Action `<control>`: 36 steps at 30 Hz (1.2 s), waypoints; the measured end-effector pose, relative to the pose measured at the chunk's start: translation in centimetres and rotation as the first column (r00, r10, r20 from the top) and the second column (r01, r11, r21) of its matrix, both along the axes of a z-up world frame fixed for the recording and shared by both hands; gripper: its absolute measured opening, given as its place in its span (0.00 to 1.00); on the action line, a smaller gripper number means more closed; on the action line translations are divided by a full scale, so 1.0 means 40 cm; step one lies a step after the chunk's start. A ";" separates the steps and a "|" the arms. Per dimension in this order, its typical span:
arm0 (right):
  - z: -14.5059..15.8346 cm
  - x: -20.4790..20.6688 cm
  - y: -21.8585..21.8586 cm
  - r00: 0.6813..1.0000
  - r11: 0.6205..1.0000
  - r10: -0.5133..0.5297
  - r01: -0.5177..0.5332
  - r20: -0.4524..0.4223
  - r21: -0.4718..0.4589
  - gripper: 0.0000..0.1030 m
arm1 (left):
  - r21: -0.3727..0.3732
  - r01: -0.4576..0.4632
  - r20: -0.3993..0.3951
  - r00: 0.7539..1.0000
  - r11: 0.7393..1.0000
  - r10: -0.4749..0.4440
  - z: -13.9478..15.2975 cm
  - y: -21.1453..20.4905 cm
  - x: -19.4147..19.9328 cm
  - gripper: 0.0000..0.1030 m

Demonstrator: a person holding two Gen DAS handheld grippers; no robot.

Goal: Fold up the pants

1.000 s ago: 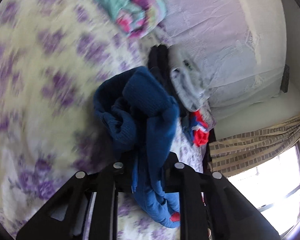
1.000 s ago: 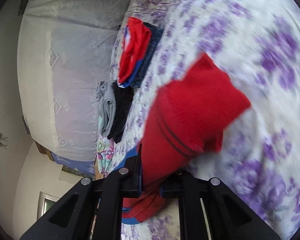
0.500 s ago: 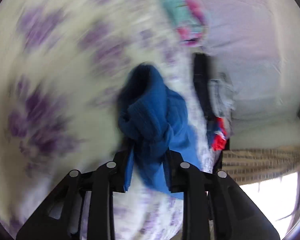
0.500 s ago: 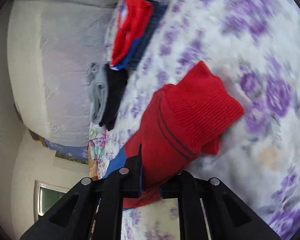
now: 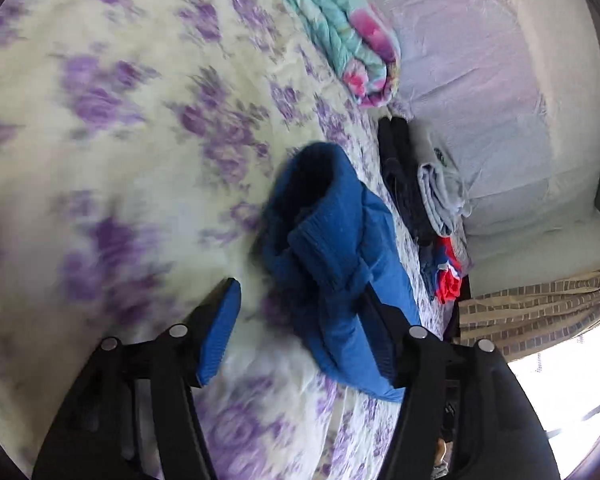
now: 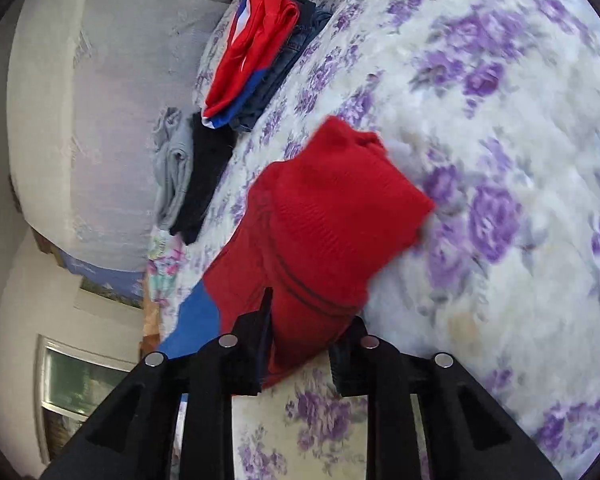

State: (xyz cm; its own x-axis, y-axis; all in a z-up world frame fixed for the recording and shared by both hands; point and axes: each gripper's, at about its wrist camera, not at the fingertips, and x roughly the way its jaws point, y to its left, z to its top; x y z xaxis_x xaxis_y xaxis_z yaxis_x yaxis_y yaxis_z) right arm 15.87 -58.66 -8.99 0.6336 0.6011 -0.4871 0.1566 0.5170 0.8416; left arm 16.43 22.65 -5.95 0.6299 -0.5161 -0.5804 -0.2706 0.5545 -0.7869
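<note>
While the pants (image 5: 332,248) lie crumpled on the floral bedspread (image 5: 112,152), one leg blue, the other (image 6: 324,232) red, both grippers' jaws have just been opening; the left gripper (image 5: 300,320) stands wide, cloth against one finger; the right gripper (image 6: 304,324) barely parts around red fabric; two folded stacks (image 6: 228,92) sit at eleven o'clock.

Both tools are matte black plastic. The left hand-held gripper (image 5: 300,328) has two angular fingers, a blue ribbed pad (image 5: 219,336) lining one, and round silver screws (image 5: 178,330) on top. The right hand-held gripper (image 6: 306,344) is the same black build, with four silver screws in a row.
</note>
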 end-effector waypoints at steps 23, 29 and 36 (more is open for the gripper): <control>-0.013 0.043 0.225 0.994 0.994 0.100 -0.098 0.039 -0.040 0.11 | 0.265 0.286 0.066 0.947 0.921 -0.314 -0.004 -0.337 0.119 0.31; -0.005 -0.021 -0.019 0.992 0.993 -0.118 0.118 0.044 0.003 0.02 | 0.080 0.139 0.107 0.983 0.987 -0.147 0.005 -0.139 0.052 0.27; 0.180 0.054 0.304 0.952 0.970 0.194 -0.150 0.238 -0.190 0.69 | 0.382 0.242 0.255 0.900 0.892 -0.353 0.200 -0.393 0.029 0.86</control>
State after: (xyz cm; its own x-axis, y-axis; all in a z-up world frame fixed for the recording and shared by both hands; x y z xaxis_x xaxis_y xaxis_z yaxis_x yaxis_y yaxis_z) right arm 18.03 -46.51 -1.78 0.6434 0.6352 -0.4274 -0.1537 0.6540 0.7407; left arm 17.58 6.94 2.03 0.6525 -0.5190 -0.5522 0.1755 0.8124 -0.5561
